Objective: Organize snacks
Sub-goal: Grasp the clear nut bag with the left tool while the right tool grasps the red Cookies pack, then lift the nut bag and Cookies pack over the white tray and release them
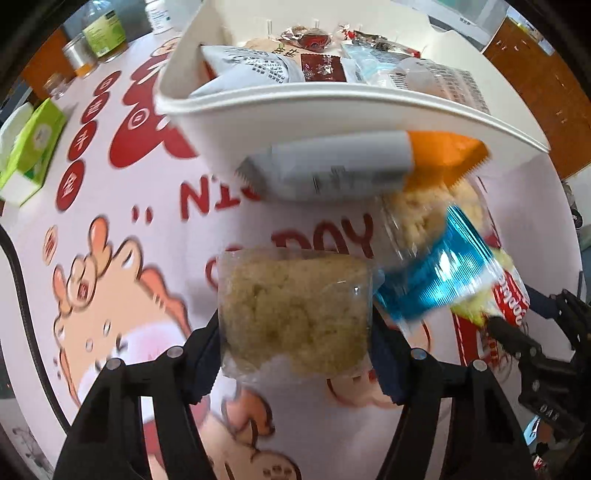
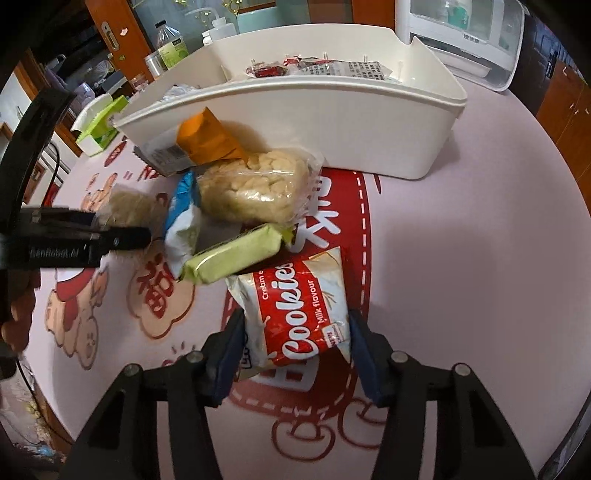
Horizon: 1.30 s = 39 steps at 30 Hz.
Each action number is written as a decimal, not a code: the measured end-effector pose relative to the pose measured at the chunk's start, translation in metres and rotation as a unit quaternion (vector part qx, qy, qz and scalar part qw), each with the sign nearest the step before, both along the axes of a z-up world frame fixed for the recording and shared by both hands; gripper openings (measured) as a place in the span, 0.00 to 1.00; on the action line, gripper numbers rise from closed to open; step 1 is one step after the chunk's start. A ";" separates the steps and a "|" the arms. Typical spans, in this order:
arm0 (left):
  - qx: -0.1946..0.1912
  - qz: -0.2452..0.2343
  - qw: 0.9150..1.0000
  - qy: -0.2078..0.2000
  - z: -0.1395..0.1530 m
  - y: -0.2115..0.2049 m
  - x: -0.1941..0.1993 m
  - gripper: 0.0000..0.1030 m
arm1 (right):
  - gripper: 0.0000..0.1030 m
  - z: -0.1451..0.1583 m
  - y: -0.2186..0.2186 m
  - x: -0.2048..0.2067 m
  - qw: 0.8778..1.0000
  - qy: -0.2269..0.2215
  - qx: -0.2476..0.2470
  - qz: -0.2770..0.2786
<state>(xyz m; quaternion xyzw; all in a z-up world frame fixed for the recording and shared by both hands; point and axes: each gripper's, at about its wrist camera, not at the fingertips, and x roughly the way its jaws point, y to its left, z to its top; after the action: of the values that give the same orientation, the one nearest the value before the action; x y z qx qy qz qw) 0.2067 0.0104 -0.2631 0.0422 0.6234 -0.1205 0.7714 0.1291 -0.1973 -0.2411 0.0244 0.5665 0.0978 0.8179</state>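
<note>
The left gripper (image 1: 295,328) has a clear-wrapped rice cake (image 1: 295,314) between its 2 fingers, pads against both sides, the pack lifted off the mat. The white bin (image 1: 332,114) lies straight ahead of it, toward the top of the left wrist frame, its long axis running across the view and its near wall facing the fingers. Judged from this, the coming move is forward and up over that wall; the left gripper is the nearer of the 2 to the bin.

The right gripper (image 2: 293,354) stands half open around a red Cookies packet (image 2: 299,314), which lies on the mat with its long axis pointing away toward the bin. Whether the pads touch it cannot be told.

Between packet and bin, at centre frame, a loose heap: a green bar (image 2: 236,254), a blue-and-white pack (image 2: 183,225), a second clear-wrapped cake (image 2: 255,192) and an orange-ended sachet (image 2: 192,147) leaning at the wall.

The surface is a pink printed mat (image 2: 461,258). Several packets already lie in the bin. A green tissue box (image 1: 33,147) and bottles (image 1: 101,31) stand at upper left.
</note>
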 end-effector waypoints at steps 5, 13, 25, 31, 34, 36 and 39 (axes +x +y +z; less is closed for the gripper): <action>-0.010 0.012 1.000 -0.016 0.024 0.004 -0.037 0.66 | 0.53 0.022 -0.002 -0.017 1.000 -0.019 0.008 0.010; -0.039 0.011 0.997 -0.069 0.095 0.000 -0.074 0.66 | 0.53 0.078 -0.004 -0.035 0.997 -0.072 0.027 0.032; -0.042 -0.010 0.975 -0.216 0.235 -0.010 -0.049 0.66 | 0.53 0.218 -0.016 -0.011 0.972 -0.229 0.011 0.054; -0.036 -0.013 0.959 -0.281 0.295 -0.010 -0.018 0.66 | 0.53 0.279 -0.021 0.019 0.957 -0.287 -0.001 0.034; -0.035 -0.010 0.951 -0.306 0.318 -0.010 -0.001 0.66 | 0.54 0.298 -0.021 0.033 0.950 -0.310 -0.010 0.023; -0.037 -0.005 0.948 -0.316 0.328 -0.008 0.014 0.66 | 0.54 0.307 -0.019 0.047 0.947 -0.321 -0.021 0.015; -0.047 0.006 0.948 -0.314 0.332 -0.008 0.038 0.66 | 0.54 0.307 -0.017 0.067 0.947 -0.319 -0.027 -0.001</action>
<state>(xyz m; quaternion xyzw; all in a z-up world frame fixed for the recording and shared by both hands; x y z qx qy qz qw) 0.2445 0.0028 0.0693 0.0378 0.3434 -0.1262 0.9299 0.1961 -0.2146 0.0654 -0.0296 0.2783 0.0841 0.9563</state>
